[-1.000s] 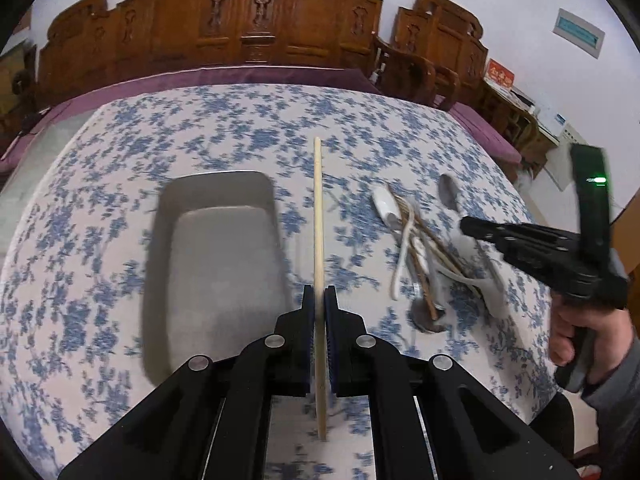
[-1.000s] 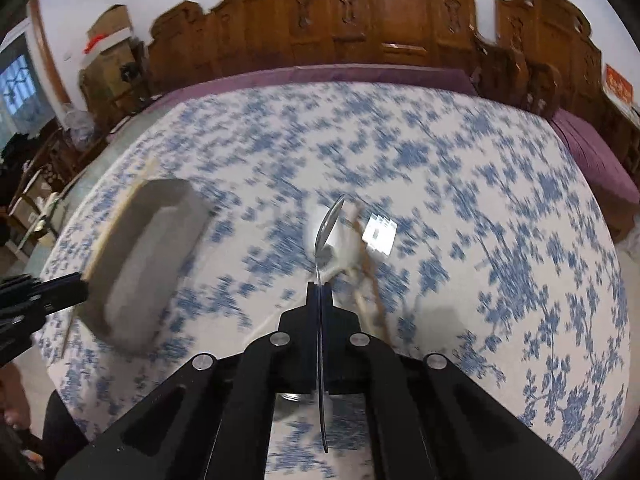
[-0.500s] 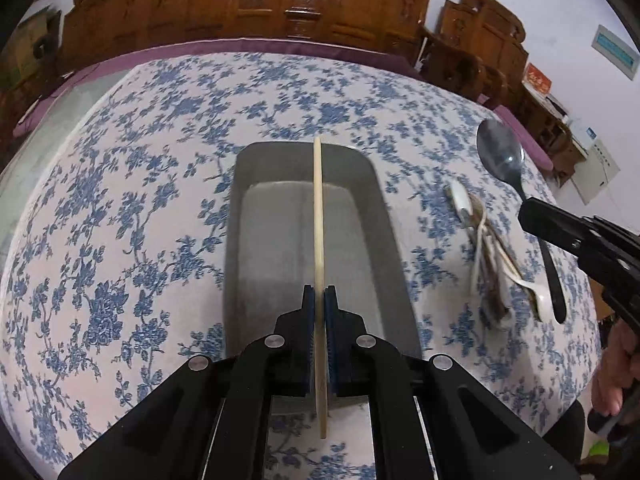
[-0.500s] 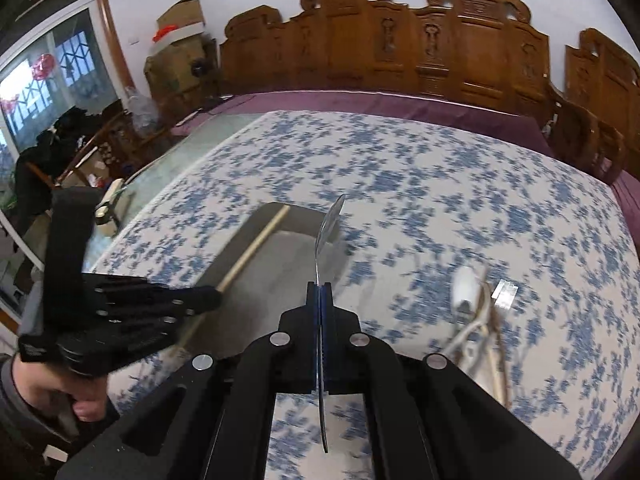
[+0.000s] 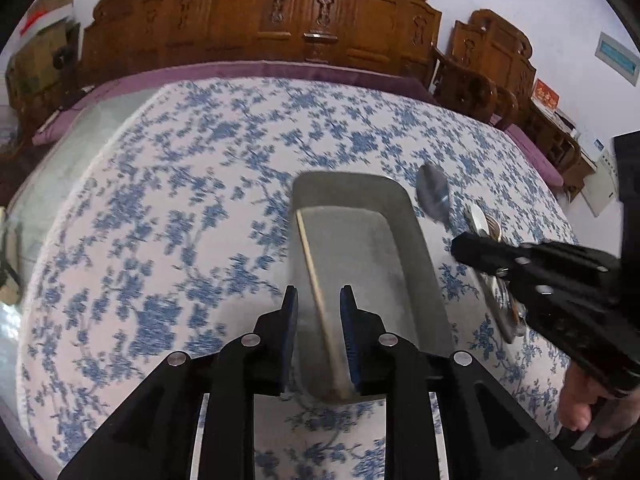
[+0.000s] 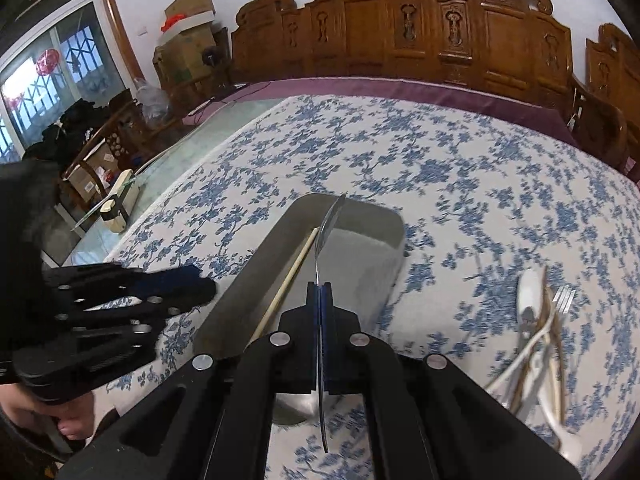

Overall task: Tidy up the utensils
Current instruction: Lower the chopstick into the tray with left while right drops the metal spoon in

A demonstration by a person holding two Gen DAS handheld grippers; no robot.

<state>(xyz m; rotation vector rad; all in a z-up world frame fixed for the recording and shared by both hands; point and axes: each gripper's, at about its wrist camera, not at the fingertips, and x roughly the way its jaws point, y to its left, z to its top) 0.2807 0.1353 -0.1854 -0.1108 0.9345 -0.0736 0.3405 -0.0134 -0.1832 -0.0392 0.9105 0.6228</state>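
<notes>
Chopstick dropped since half second back, now lying in metal tray mid-counter; left tongs spread wide above it. Right tongs pinch steel spoon mid-handle over tray. Spoon likely stiff, light, slick; grip flat handle, not bowl.

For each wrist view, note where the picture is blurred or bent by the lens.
Left wrist view: the tablecloth print is smeared by motion, and its far edge bows from the fisheye. Right wrist view: mostly sharp, though the loose utensils at right are slightly smeared; the wooden bench curves.
</notes>
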